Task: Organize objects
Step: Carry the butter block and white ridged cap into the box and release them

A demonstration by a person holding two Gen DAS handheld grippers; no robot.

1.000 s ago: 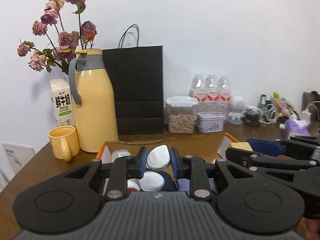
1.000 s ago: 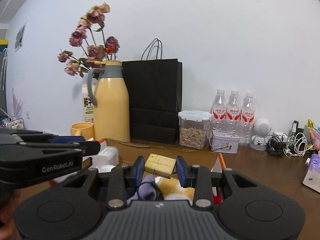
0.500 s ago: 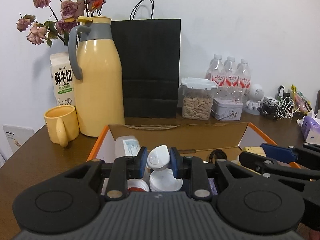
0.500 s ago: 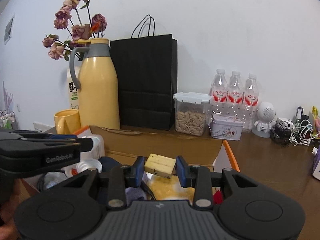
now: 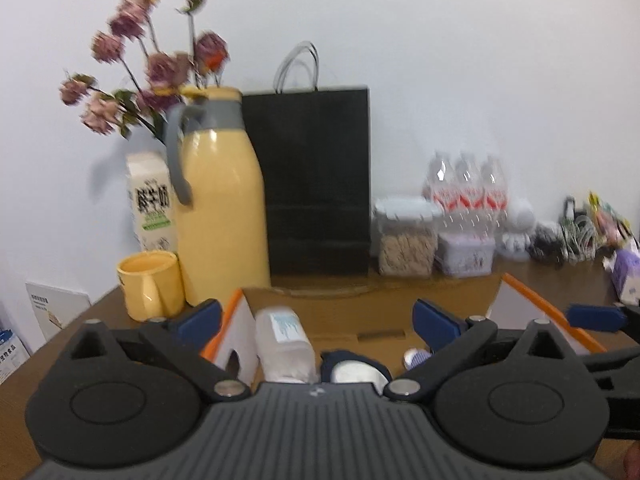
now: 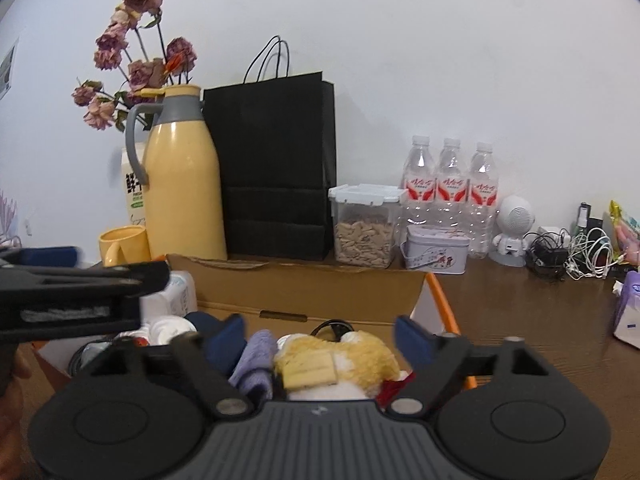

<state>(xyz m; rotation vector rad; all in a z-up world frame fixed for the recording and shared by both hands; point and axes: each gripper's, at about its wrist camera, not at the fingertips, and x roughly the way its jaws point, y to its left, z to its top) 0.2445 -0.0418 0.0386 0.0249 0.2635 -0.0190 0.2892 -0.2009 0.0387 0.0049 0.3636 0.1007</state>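
Note:
An open cardboard box (image 5: 360,308) with orange edges stands right in front of both grippers. My left gripper (image 5: 318,320) hangs over it, jaws opening wide, with nothing pressed between the blue pads. Below it lie a white bottle (image 5: 282,344) and a white round piece (image 5: 356,372). My right gripper (image 6: 320,336) is also opening over the box (image 6: 304,288). Beneath its jaws a yellow block (image 6: 310,368) rests free on a yellow plush toy (image 6: 360,352), beside a purple cloth (image 6: 256,360). The left gripper's arm (image 6: 80,292) shows at the left.
Behind the box stand a yellow jug (image 6: 180,184), a yellow mug (image 5: 150,284), a milk carton (image 5: 152,200), a black paper bag (image 6: 276,164), a clear food jar (image 6: 364,224), a tin (image 6: 436,248) and three water bottles (image 6: 452,184). Cables (image 6: 572,252) lie at the right.
Both grippers have opened wide. The white piece is gone from the left jaws. The yellow block has dropped out of the right jaws onto the plush toy in the box.

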